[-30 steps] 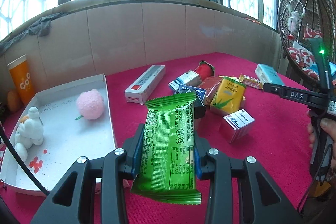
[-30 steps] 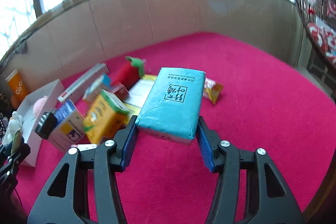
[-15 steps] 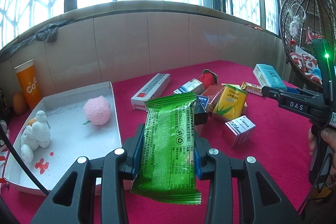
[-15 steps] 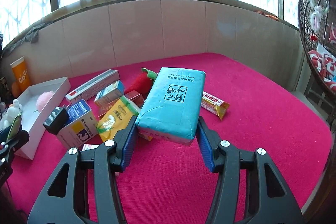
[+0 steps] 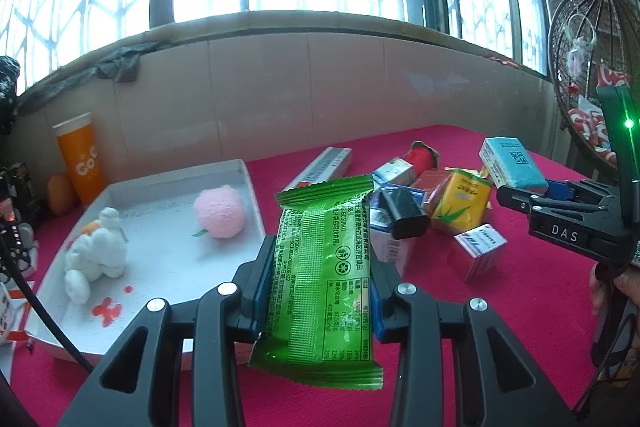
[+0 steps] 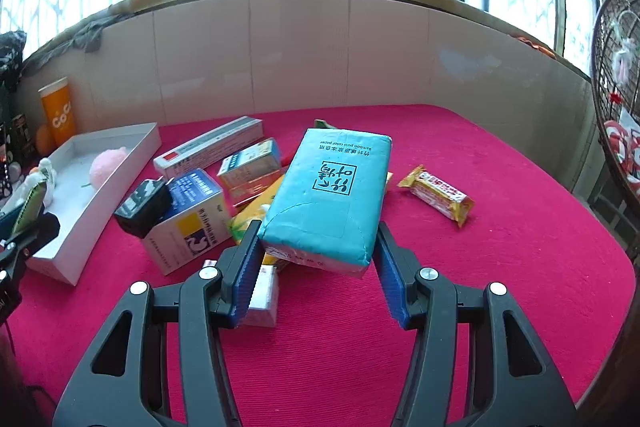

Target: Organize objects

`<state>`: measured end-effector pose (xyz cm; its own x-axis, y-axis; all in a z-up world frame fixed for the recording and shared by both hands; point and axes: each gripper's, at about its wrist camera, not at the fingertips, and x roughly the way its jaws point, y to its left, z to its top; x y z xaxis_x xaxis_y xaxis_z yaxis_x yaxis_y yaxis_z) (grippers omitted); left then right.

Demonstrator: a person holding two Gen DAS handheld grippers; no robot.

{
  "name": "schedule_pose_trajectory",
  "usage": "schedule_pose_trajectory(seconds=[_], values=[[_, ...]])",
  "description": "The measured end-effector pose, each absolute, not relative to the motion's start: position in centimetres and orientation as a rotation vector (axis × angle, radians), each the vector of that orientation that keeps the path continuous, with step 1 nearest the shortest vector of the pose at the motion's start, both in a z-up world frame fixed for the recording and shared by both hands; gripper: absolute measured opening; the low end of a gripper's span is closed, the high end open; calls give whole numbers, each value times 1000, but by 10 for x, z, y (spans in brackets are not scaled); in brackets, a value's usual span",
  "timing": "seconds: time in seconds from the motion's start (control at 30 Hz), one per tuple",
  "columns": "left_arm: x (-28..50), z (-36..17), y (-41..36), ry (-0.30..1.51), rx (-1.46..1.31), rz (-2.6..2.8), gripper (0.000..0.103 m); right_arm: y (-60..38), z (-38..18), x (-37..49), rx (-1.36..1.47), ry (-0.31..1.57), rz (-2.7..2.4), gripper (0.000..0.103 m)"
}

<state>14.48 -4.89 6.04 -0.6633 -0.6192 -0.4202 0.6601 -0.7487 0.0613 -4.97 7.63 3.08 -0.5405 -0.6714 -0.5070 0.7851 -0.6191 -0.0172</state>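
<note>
Two tongs each hold one thing up above a big red cloth [image 6: 500, 267] that looks soft and fuzzy.

The biggest thing is a flat white tray [image 5: 168, 259] with low walls, ahead and to the left of the left tongs [image 5: 316, 283]. A fluffy pink ball [image 5: 218, 211] and a white plush toy [image 5: 98, 255] lie in it.

Ahead of both tongs sits a heap of small cardboard boxes. A long white box [image 6: 208, 149] lies at the far side. A blue and white box [image 6: 188, 223] has a black charger [image 6: 144, 209] leaning on it. A yellow carton [image 5: 460, 205] stands in the heap too.

The right tongs [image 6: 316, 259] are closed part way on a teal pack of tissues [image 6: 330, 193]. It is a soft, smooth, plump block. Its long side points away from the tongs, and its far end tips up.

The left tongs squeeze a green snack pack [image 5: 326, 271] at its middle. It is thin, shiny and crinkly, with zigzag ends. Its long side points away from the tongs, tipped up at the far end.

A small shiny yellow snack bar [image 6: 438, 195] lies alone, ahead and to the right of the right tongs.
</note>
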Motion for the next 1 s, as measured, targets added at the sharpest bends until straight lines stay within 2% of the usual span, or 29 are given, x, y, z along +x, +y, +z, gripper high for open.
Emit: schedule_pose_trajectory(seconds=[1.0], values=[[222,68,-96,193,426,-2136,38,7,22,41,461,500,-1938,54]])
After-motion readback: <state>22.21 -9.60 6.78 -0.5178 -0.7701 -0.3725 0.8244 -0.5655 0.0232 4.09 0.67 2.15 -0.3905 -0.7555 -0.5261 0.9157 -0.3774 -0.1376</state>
